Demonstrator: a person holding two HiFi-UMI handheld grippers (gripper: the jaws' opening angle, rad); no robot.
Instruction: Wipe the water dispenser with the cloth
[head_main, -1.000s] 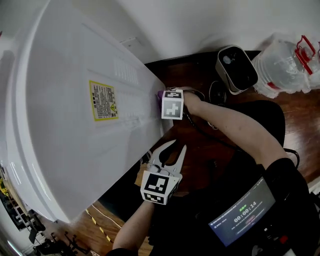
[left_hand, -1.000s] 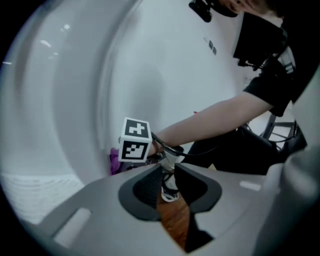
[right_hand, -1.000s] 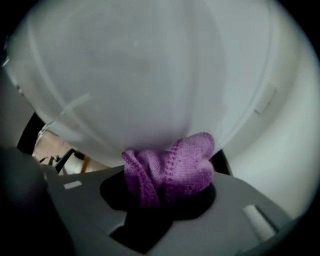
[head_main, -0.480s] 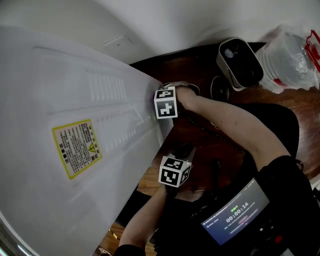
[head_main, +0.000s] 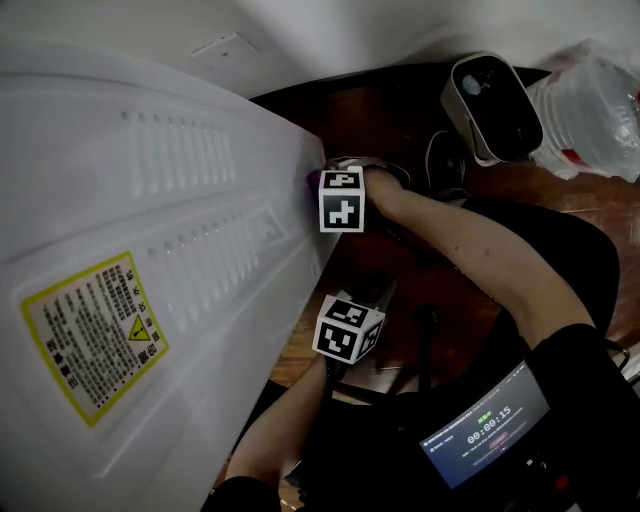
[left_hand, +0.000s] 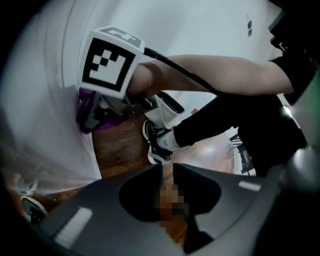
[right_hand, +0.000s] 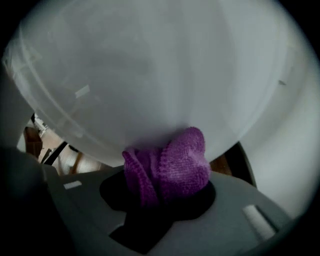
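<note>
First, nearest the head camera: a chest-worn screen (head_main: 485, 428) showing a timer. Just beyond it, the left tongs (left_hand: 167, 169), with their marker cube (head_main: 348, 327) uppermost, point down toward the wooden floor (left_hand: 119, 147). Their jaws have just been closing and stand at a narrow slit with nothing between them. This hand carries and touches nothing, so it is judged to be parked low, clear of the working arm.

Next, the right tongs (right_hand: 161, 194), reached forward on an outstretched forearm (head_main: 455, 240), pinch a bunched purple cloth (right_hand: 177, 162). The wad bulges past the jaw tips, so knitted fabric rather than hard plastic meets the casing. Gripping it as a bundle presumably gives a firm pad for rubbing. The cloth is pressed against the white water dispenser (head_main: 150, 250) near the lower edge of its panel, close to the floor.

The dispenser fills the left of the head view. The face shown carries rows of vent slots (head_main: 185, 155) and a yellow warning label (head_main: 92, 335), which suggests a rear or side panel. Judged from the contact point, wiping is under way low on the cabinet. Whether the broad panel above is clean cannot be told.

Farthest, on the floor by the wall: a small white device with a dark face (head_main: 492, 105) and a clear plastic water jug (head_main: 590, 100), both well apart from the cloth.
</note>
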